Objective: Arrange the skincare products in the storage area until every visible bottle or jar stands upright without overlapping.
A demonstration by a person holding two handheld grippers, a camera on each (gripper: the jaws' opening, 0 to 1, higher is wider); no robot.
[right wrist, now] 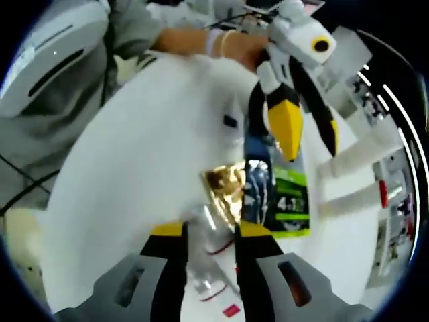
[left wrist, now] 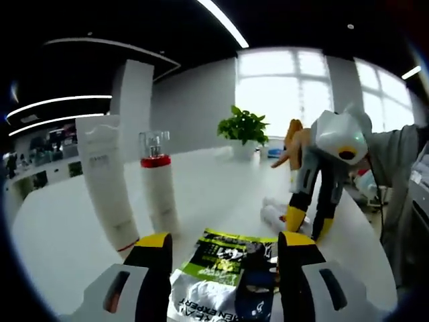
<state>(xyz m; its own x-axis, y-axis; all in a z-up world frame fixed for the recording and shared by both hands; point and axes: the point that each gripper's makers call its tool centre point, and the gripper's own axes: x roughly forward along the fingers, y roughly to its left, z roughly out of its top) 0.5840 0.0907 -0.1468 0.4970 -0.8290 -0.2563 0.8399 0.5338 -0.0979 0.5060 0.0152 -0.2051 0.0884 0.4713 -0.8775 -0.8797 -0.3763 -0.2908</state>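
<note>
A tall white tube and a white bottle with a red band and clear cap stand upright on the white table. A green, black and white packet lies flat between the wide-apart jaws of my left gripper, which is open. A small clear bottle lies on its side. My right gripper points down at it, its narrow jaws shut on it. A gold foil packet lies just beyond.
A potted plant stands at the table's far edge by the windows. A person's hand and grey sleeve hold the grippers. The table's curved edge runs close on the right.
</note>
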